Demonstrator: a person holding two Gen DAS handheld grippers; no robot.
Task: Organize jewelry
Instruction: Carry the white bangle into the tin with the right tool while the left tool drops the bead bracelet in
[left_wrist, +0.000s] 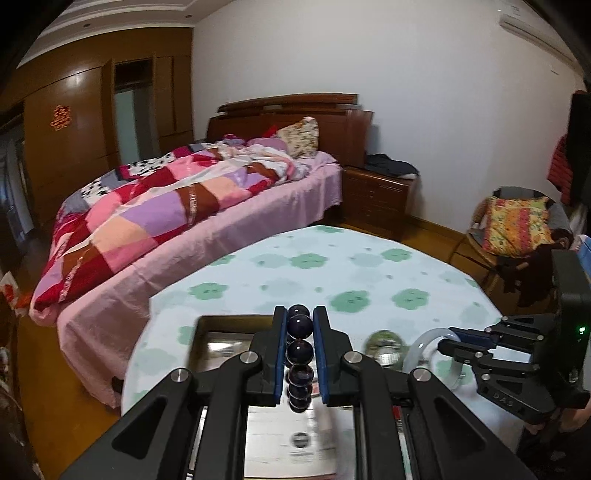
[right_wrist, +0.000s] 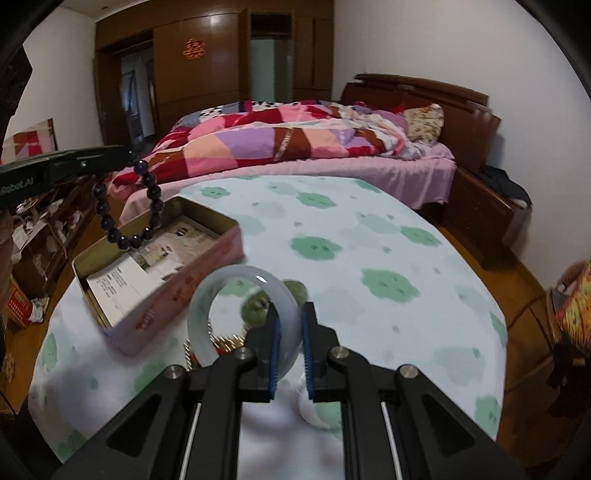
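Showing bead bracelet (right_wrist: 127, 206) looped over tin (right_wrist: 177, 273), right view only

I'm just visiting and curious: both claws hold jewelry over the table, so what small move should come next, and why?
Probably lower the left gripper so the dark bead bracelet settles into the open tin box. It already dangles above the tin, while the right gripper holds the pale bangle further off.

a home bedroom: an unmade bed (left_wrist: 192, 206) with patchwork quilt (right_wrist: 280, 144), wooden wardrobe (right_wrist: 207, 66), and bedside cabinet (left_wrist: 376, 195).
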